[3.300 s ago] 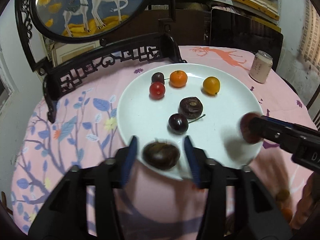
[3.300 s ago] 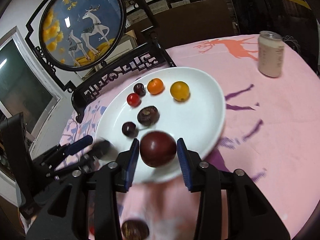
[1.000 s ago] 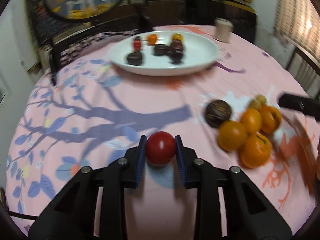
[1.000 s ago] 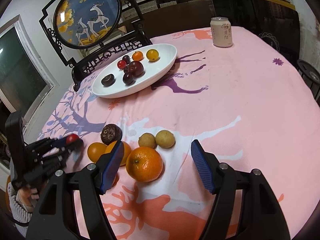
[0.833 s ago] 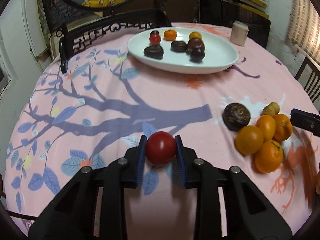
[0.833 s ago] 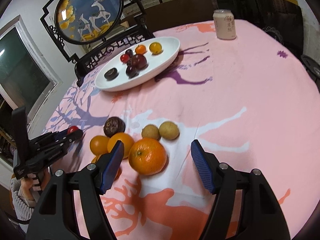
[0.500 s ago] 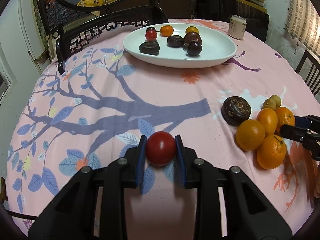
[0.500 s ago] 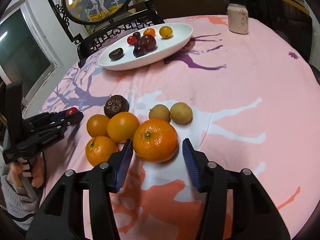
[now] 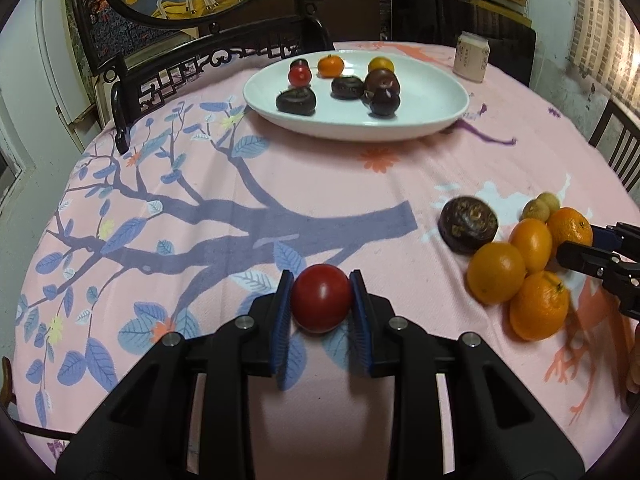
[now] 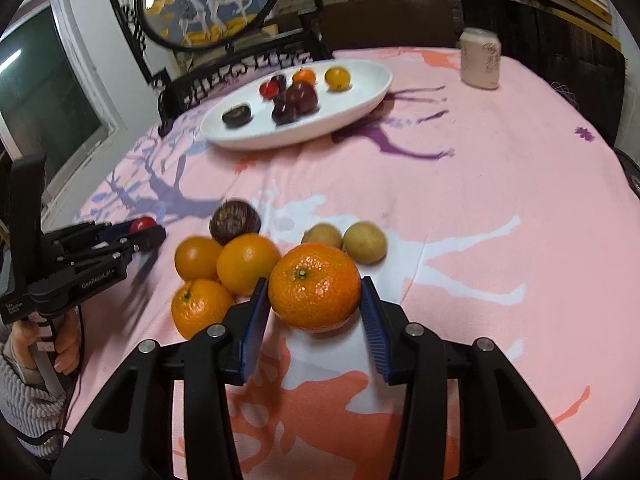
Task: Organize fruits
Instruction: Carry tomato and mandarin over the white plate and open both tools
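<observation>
Round table under a pink printed cloth (image 9: 224,208), carved dark chair and a deer screen behind it, a pale can (image 9: 473,57) near the far edge. We note the white plate (image 9: 432,96) at the far side already carrying a group of small fruits: dark plums, a red cherry tomato, two small orange-yellow ones. Our left gripper (image 9: 321,300) pinches a red tomato (image 9: 321,298) between its blue pads, held low over the near cloth, well apart from the plate. Our right gripper (image 10: 316,306) straddles the large orange (image 10: 315,285); the pads stand close on either side, but we cannot tell whether they are touching the skin, and the fruit looks to be resting on the cloth. Beside it lie three more oranges (image 10: 248,262), a dark wrinkled fruit (image 10: 235,220) and two small tan fruits (image 10: 365,242), all off the plate. We judge the sorting partly done: roughly half the fruits are plated, one is in transit, one is being taken up, six wait on the cloth.
</observation>
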